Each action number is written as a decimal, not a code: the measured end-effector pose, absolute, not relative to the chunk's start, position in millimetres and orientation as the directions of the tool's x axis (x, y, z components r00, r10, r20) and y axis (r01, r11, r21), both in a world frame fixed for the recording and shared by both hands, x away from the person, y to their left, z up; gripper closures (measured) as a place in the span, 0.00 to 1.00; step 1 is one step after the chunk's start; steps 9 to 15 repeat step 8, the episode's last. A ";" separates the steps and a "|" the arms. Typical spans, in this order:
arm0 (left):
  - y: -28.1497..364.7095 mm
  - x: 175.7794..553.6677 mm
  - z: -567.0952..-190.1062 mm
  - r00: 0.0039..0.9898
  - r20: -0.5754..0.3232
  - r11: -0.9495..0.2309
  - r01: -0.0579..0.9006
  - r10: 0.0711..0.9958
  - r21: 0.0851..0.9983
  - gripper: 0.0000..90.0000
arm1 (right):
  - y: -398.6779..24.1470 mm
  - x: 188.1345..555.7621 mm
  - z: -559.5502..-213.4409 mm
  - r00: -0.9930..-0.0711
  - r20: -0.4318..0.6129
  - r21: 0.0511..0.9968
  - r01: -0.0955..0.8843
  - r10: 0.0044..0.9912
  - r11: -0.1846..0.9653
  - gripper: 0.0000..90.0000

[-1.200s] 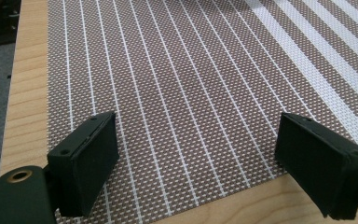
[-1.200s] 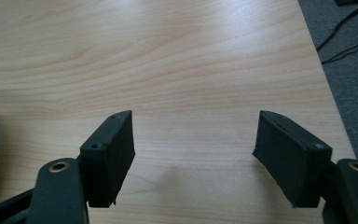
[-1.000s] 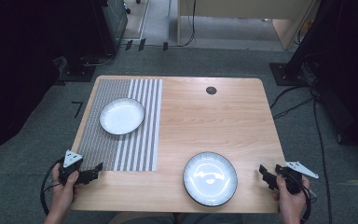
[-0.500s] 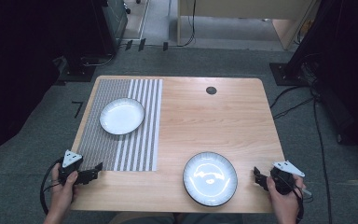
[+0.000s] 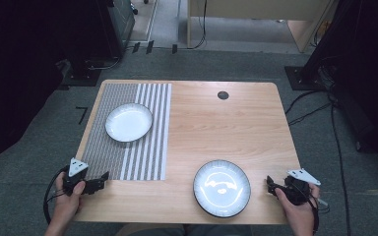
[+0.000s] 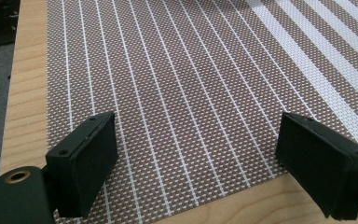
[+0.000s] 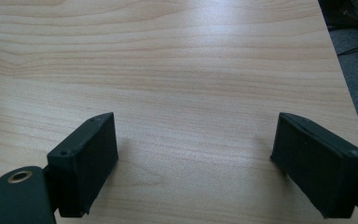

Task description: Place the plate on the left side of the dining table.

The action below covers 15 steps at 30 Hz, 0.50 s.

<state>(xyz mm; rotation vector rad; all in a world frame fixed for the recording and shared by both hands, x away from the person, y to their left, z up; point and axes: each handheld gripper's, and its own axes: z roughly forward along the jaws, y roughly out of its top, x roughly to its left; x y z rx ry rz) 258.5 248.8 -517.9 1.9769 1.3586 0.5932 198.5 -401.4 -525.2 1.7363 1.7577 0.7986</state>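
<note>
My right claw [image 5: 271, 185] has edged toward the dark-rimmed plate [image 5: 222, 187]; both claws gape empty. Closing faster probably knocks it off the counter [image 5: 216, 128].

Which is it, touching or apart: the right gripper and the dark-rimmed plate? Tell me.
Apart. The high view shows bare wood between the right gripper and the dark-rimmed plate.

Left gripper [image 5: 100, 183]: held in left hand [image 5: 69, 204], fingers [image 6: 86, 158] spread wide.
Right gripper [image 5: 270, 186]: held in right hand [image 5: 298, 211], fingers [image 7: 86, 161] spread wide.
</note>
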 end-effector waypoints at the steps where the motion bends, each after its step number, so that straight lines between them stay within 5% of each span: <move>1: 248.8 258.5 -517.9 0.358 0.001 -0.244 0.635 0.934 0.733 0.14 | -401.4 198.5 -525.2 -0.025 0.031 0.733 0.681 0.999 -0.006 0.15; 15: 248.4 258.6 -517.8 0.352 -0.001 -0.239 0.638 0.936 0.732 0.14 | -401.5 198.5 -525.2 -0.026 0.030 0.733 0.680 0.999 -0.004 0.15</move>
